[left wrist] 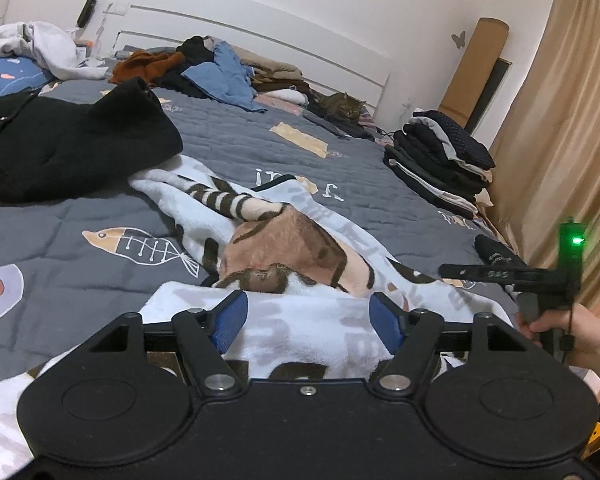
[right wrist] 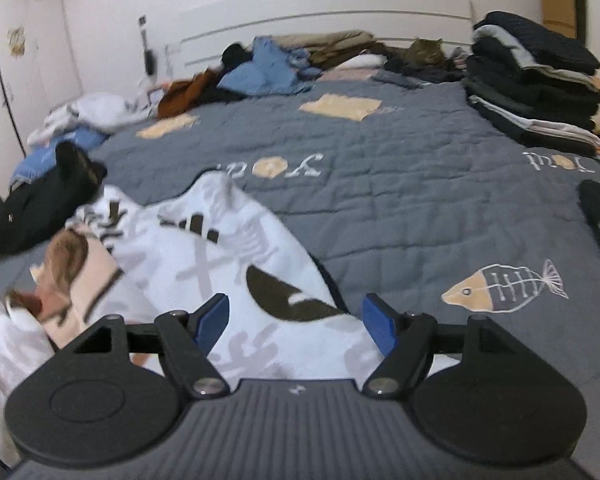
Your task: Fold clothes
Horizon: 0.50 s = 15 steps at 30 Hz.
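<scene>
Both grippers (left wrist: 308, 320) (right wrist: 296, 320) parted over printed blanket (left wrist: 300, 332), cat (left wrist: 346, 107) beyond

Place: a home bedroom.
Bed: grey quilted cover (left wrist: 228, 128) with fish prints, white headboard (left wrist: 260, 36).
Clutter: loose clothes (left wrist: 216, 68), a folded stack (left wrist: 440, 156).
Also: cat (left wrist: 346, 108), beige curtains (left wrist: 564, 128).

Counts on the bed

You have one white printed garment (left wrist: 300, 332) in front of you, one black jacket (left wrist: 72, 148) at the left, one stack of folded dark clothes (left wrist: 440, 164) at the right, one loose pile of unfolded clothes (left wrist: 216, 68) by the headboard, one cat (left wrist: 346, 108), two fish prints on the quilt (left wrist: 136, 244) (right wrist: 504, 284), and two grippers (left wrist: 308, 316) (right wrist: 296, 322).
</scene>
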Tool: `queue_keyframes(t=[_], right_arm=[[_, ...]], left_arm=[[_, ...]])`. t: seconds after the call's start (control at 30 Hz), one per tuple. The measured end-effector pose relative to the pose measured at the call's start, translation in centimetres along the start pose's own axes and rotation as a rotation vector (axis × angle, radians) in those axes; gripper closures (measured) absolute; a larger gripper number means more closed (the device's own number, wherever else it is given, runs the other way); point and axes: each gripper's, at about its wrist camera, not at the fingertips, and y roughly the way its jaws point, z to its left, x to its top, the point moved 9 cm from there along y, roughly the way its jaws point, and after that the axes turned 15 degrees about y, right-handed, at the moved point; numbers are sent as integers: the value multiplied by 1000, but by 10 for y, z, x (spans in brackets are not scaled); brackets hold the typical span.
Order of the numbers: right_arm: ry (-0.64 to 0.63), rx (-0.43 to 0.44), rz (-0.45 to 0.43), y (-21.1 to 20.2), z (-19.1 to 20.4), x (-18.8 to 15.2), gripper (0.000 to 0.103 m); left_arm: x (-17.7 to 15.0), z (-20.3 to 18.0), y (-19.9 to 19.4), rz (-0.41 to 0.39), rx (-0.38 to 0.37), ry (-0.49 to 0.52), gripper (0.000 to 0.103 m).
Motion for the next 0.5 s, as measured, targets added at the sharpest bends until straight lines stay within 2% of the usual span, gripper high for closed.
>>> queue_keyframes(t=[0.17,0.27,0.37,0.5], right_arm=[[-29,-47,7,19,-11,-4,30],[10,-60,-8,24,-20,-4,30],[14,-49,23,31,-21,-9,30],[-51,-67,59,43,-16,-21,27]], left_arm=[[-4,4,5,17,6,-10,36],[-6,3,6,24,3,-9,36],[-7,2,5,26,-3,-17,36],[-8,0,5,31,-33,-40,35]])
